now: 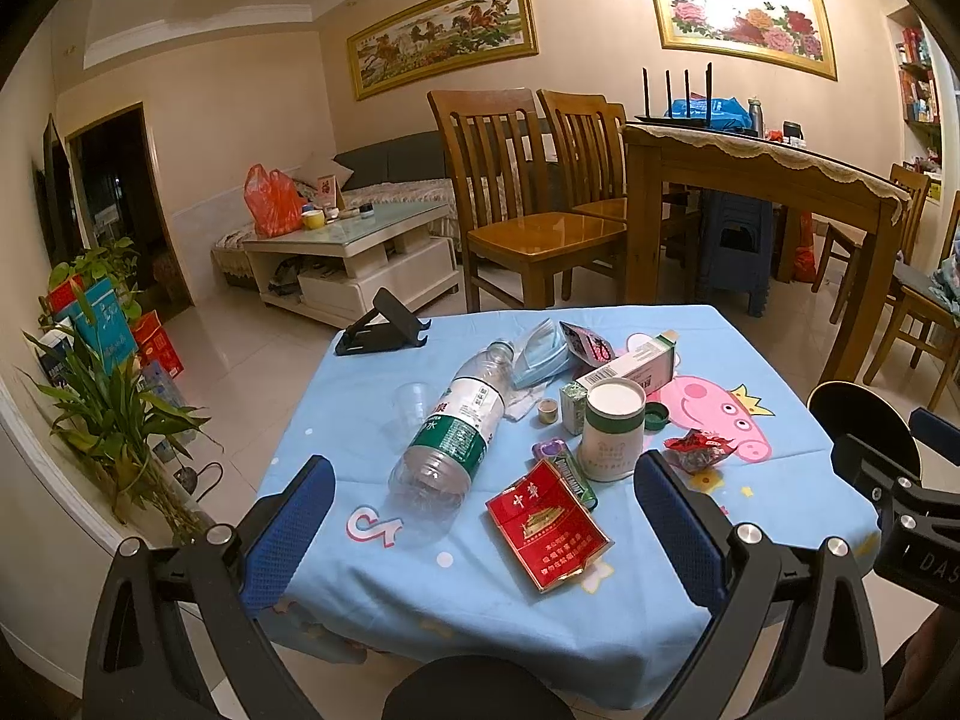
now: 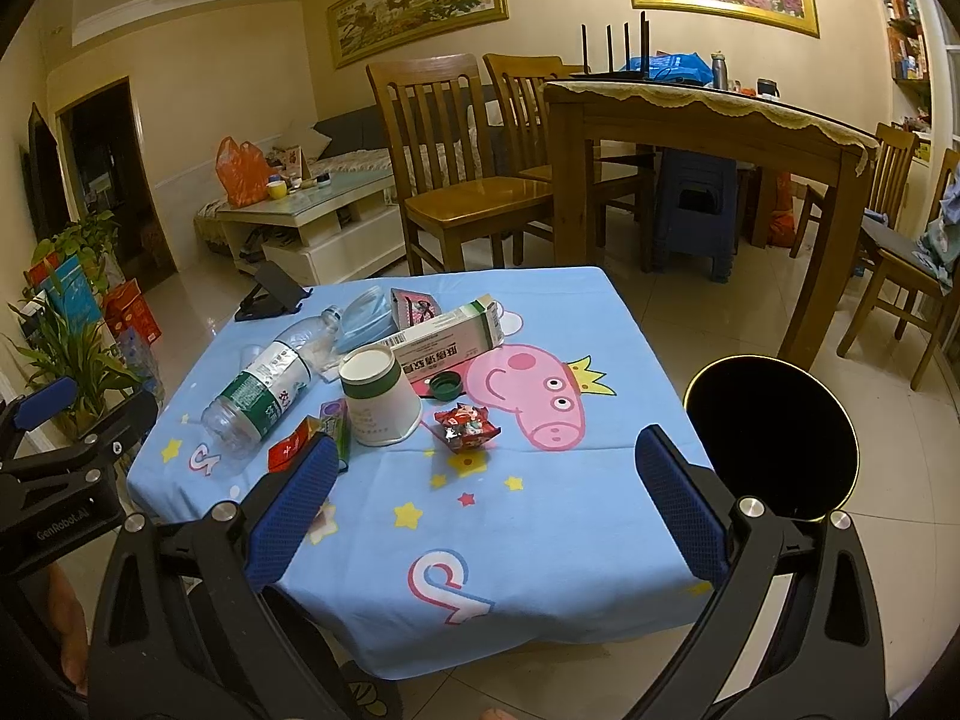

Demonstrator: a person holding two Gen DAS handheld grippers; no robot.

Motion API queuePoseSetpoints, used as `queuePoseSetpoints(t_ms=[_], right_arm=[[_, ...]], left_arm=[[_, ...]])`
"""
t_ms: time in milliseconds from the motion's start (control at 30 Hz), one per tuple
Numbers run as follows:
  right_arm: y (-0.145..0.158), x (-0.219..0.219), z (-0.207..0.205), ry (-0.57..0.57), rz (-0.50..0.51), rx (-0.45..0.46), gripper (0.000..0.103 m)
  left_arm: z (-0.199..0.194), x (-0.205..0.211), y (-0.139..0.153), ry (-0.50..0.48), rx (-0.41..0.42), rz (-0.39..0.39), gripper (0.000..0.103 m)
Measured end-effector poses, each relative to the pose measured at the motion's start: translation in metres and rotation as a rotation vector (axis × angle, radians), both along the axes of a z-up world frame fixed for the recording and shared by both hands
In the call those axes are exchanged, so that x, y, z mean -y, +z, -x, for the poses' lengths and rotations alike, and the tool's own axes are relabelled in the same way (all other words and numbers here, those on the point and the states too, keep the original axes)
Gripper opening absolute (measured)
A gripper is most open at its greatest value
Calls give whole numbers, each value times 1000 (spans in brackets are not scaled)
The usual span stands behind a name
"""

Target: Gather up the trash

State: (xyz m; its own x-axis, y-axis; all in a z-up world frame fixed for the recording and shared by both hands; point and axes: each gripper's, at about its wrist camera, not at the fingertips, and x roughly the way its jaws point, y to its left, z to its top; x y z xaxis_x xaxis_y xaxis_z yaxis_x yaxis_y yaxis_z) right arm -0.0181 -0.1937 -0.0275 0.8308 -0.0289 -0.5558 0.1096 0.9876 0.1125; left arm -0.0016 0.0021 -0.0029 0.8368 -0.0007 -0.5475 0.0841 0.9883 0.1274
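Trash lies on a small table with a blue cartoon cloth [image 1: 780, 480] [image 2: 540, 540]. There is an empty plastic bottle [image 1: 456, 432] [image 2: 264, 390] on its side, a red cigarette pack [image 1: 546, 525] [image 2: 288, 447], an upside-down paper cup [image 1: 612, 429] [image 2: 378, 396], a red candy wrapper [image 1: 699, 447] [image 2: 465, 426], a long carton [image 1: 636, 363] [image 2: 450, 333], a blue face mask [image 1: 540, 354] [image 2: 363, 312] and a green cap [image 1: 657, 417] [image 2: 445, 385]. My left gripper [image 1: 486, 540] is open above the table's near edge, around the cigarette pack. My right gripper [image 2: 486, 504] is open and empty over the near right part.
A black round bin [image 2: 774, 438] [image 1: 858, 426] stands on the floor right of the table. A black phone stand [image 1: 381, 333] sits at the far left corner. Wooden chairs [image 1: 528, 204] and a dining table [image 1: 762, 180] stand behind. Plants [image 1: 114, 414] are at left.
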Motion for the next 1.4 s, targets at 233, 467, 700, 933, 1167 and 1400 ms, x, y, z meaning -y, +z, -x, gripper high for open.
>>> queuePoseSetpoints(t_ms=[233,467,700,933,1167,1400], right_arm=[[0,1,0,1,1,-1,98],[0,1,0,2,0,-2,98],[-2,-5,-2,6,0,-3,98],[-3,-8,-2,8,2,-8,98],[-6,-18,-6,18,11,-23,98],[-10,-22,-17,28,23,-43,98]], left_arm=[[0,0,0,0,1,0,97],[0,-1,0,-1,-3,2,97],[0,-1,-1,0,-3,2,97],[0,-4,-1,-1,-7,7,97],[-2,-15,-8,-1,-20,19,97],[-9,-24,-11,4,-36,36,97]])
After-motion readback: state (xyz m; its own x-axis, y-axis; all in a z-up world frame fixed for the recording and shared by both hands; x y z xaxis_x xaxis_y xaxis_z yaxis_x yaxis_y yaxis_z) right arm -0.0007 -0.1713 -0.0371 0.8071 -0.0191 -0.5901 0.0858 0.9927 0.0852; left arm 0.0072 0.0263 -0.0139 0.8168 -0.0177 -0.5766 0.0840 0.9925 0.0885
